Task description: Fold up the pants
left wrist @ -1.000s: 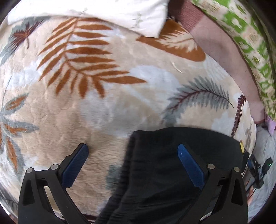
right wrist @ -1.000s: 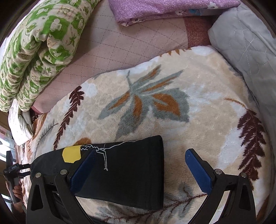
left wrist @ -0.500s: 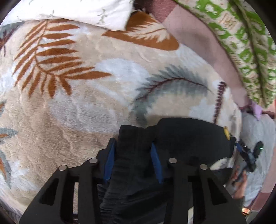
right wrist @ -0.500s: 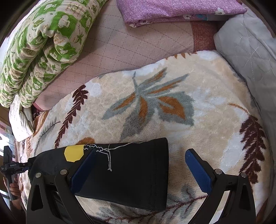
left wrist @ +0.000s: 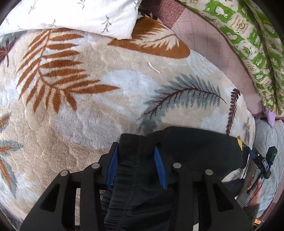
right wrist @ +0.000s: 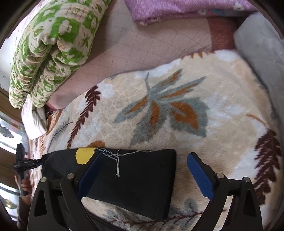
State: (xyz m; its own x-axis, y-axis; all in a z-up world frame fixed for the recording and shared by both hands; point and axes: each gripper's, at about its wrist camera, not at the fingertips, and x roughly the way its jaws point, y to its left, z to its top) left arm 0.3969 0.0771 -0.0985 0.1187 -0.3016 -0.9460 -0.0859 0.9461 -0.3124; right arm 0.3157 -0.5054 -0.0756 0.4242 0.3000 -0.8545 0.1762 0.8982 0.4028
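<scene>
Black pants [left wrist: 191, 147] lie on a leaf-patterned fleece blanket [left wrist: 88, 110]. My left gripper [left wrist: 135, 163] is shut on the bunched waistband end of the pants, with black fabric squeezed between its blue pads. In the right wrist view the pants [right wrist: 140, 179] lie flat with a yellow patch [right wrist: 83, 155] and a loose white thread [right wrist: 117, 160] near the hem. My right gripper [right wrist: 143, 174] is open, its jaws straddling the hem end of the pants just above the fabric.
A white leaf-print pillow [left wrist: 71, 16] lies at the far edge. A green-and-white quilt [right wrist: 48, 48] is rolled up at the left, a purple folded cloth [right wrist: 186, 10] and a grey quilt [right wrist: 262, 53] at the back right. Pink quilted bedding [right wrist: 145, 48] lies beyond the blanket.
My left gripper closed on the waistband end of the pants and holds it bunched. My right gripper narrowed a little over the hem and stays open.
</scene>
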